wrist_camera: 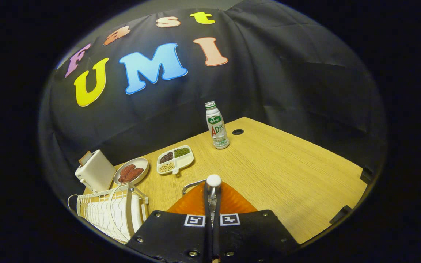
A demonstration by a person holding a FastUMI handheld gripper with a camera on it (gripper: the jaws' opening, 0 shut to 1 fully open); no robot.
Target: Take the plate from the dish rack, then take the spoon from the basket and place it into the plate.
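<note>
My gripper point(212, 190) is shut on the spoon point(213, 180). The spoon's metal stem runs between the two fingers and its white rounded end sticks out just past the fingertips. Right under and behind the fingers sits the orange basket point(232, 202) with a metal wire handle point(192, 184). To the left of the fingers stands the white wire dish rack point(86, 204), holding upright white plates point(122, 213).
On the wooden table point(287, 182) beyond the basket lie a divided white dish of beans point(175, 159), a plate with sausages point(132, 171) and a white toaster point(95, 171). A drink bottle point(216, 126) stands further back beside a cable hole point(237, 132).
</note>
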